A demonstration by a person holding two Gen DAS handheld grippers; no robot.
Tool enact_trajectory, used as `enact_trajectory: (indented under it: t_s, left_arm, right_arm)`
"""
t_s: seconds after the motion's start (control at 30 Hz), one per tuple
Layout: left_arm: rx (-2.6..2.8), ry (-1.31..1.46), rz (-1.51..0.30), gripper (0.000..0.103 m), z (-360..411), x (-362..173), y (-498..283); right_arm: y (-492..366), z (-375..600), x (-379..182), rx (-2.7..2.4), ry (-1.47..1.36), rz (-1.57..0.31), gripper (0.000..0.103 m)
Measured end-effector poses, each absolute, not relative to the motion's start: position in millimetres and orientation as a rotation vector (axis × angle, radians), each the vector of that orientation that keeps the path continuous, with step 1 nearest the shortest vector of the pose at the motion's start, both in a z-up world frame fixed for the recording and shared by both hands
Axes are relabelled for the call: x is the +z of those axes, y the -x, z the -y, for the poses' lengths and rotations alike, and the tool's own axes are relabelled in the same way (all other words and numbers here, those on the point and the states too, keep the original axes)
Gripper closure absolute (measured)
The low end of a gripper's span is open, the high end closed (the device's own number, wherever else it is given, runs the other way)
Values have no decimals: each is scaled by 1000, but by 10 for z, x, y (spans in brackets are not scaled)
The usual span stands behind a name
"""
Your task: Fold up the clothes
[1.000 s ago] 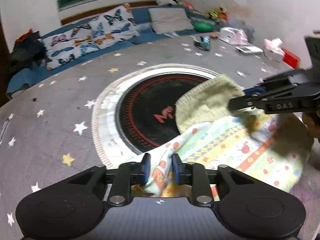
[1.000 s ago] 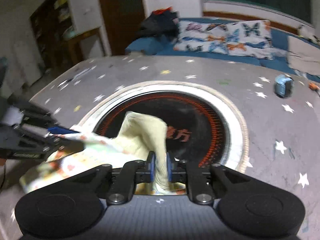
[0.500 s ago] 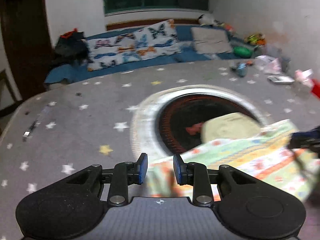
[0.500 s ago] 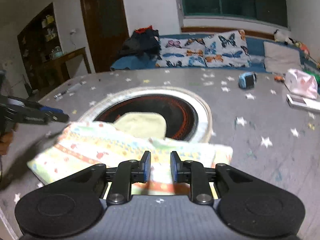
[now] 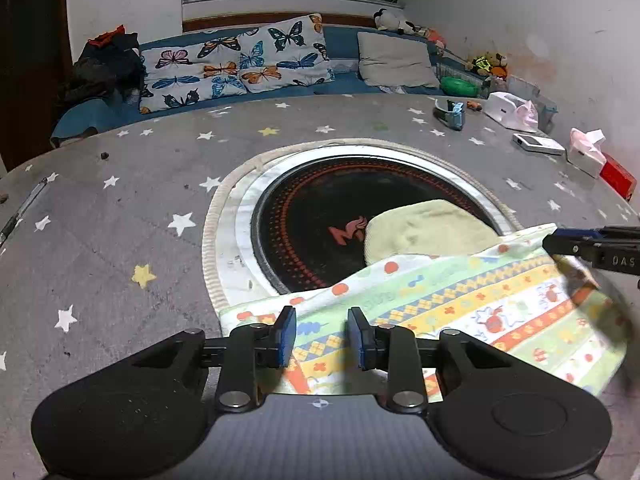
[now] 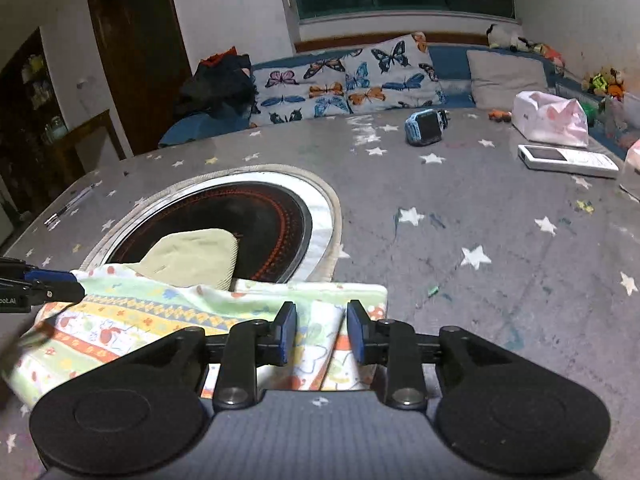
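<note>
On the star-patterned grey table cover (image 5: 120, 208) the printed garment (image 5: 460, 304) lies folded flat, its far edge overlapping the black round hotplate (image 5: 316, 216) and a pale yellow-green cloth (image 5: 424, 228) beneath it; the left gripper (image 5: 322, 334) stands spread over the near-left edge, pinching nothing; the right gripper (image 6: 322, 332) is opening over the near-right corner, fabric loose between its pads; judged best now: let go fully, check edges align, then regrip both ends evenly for the next fold.
</note>
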State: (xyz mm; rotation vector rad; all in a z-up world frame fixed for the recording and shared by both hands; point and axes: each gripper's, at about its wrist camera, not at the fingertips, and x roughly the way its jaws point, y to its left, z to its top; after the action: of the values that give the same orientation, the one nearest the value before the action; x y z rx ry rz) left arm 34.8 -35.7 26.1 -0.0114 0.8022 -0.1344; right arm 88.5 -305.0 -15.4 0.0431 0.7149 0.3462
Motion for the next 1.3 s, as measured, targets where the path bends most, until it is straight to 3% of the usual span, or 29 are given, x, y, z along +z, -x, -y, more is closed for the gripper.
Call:
enact_trajectory:
  t_s: [0.3, 0.37, 0.53, 0.77, 1.1, 1.2, 1.3]
  left_arm:
    - [-134, -16, -785, 72, 474, 327, -320]
    - [-150, -5, -779, 67, 537, 358, -328]
    - [-175, -23, -792, 65, 709, 311, -419]
    - [-145, -12, -794, 62, 691, 248, -454]
    - [-205, -75, -742, 59, 880, 389, -66]
    - [-232, -96, -746, 59, 942, 388, 88]
    - [-226, -121, -746, 59, 940, 358, 240]
  right_arm:
    - [-795, 2838, -5, 348, 47, -636, 77]
    - [-768, 2697, 30, 406, 76, -630, 77]
    - [-864, 2385, -116, 464, 121, -689, 78]
    - [-1018, 2457, -178, 402, 8, -702, 74]
    - [-562, 2337, 24, 519, 81, -654, 74]
    - [-385, 2193, 33, 594, 112, -665, 67]
    - [-189, 2077, 1, 639, 155, -668, 66]
